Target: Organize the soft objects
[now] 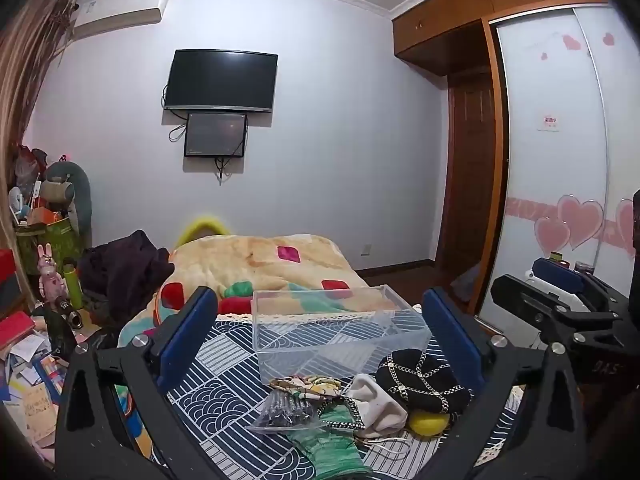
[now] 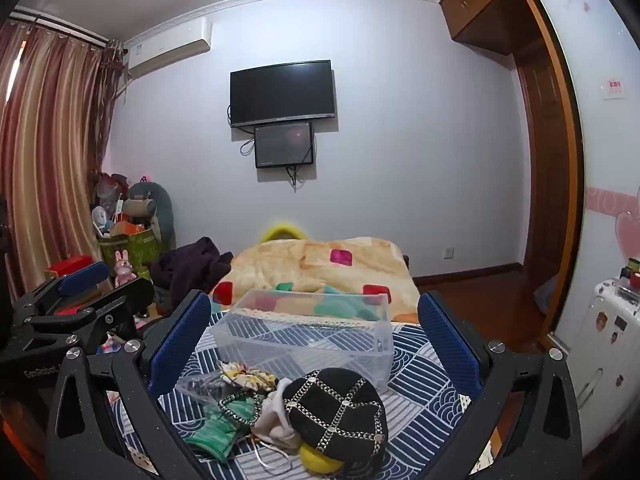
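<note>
A clear plastic bin [image 1: 340,334] [image 2: 308,332] stands empty on the blue-and-white patterned cloth [image 1: 224,372] [image 2: 420,376]. In front of it lies a pile of soft things: a black cap with chain trim [image 1: 424,384] [image 2: 340,412], a white cloth pouch [image 1: 376,408] [image 2: 276,420], a green knit piece [image 1: 332,440] [image 2: 220,428], a floral fabric item [image 1: 308,386] [image 2: 248,376], a yellow ball [image 1: 428,422] [image 2: 316,458] and a clear bag of dark items [image 1: 284,412] [image 2: 204,386]. My left gripper [image 1: 320,340] is open above the pile, holding nothing. My right gripper [image 2: 316,344] is open likewise, empty.
A bed with an orange patchwork blanket [image 1: 260,264] [image 2: 320,264] lies beyond the bin. Clutter and toys [image 1: 48,280] fill the left side. A wardrobe [image 1: 560,160] and a white suitcase [image 2: 608,344] stand at the right. A TV [image 1: 222,80] hangs on the far wall.
</note>
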`<state>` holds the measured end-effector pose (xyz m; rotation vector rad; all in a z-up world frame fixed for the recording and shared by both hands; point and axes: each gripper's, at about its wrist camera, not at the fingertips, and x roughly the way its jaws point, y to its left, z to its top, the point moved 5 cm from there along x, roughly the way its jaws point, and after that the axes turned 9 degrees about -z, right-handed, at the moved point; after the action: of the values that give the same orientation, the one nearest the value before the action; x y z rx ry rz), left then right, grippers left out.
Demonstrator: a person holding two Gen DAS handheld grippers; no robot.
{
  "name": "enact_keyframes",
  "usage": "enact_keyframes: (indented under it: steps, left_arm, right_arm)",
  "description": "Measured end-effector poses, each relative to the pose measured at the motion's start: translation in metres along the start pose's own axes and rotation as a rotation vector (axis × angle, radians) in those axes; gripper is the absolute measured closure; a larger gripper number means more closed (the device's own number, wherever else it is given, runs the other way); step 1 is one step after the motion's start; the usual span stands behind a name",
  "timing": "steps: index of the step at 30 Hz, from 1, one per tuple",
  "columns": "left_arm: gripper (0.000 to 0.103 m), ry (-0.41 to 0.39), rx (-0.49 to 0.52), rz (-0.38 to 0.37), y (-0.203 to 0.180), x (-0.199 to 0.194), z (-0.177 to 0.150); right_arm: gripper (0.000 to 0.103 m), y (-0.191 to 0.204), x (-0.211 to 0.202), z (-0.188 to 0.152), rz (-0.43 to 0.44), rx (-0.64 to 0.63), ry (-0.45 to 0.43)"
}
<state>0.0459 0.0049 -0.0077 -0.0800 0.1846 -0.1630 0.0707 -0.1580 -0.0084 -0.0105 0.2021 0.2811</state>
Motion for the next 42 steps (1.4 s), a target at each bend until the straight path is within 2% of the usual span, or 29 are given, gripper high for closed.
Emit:
enact_keyframes:
  steps: [42]
  left_arm:
    - [0.0,0.004,0.0,-0.015,-0.0048,0.0006,-0.0002]
  right_arm:
    - [0.0,-0.0017,-0.0014,-0.0028,0.002,0.017,0.002]
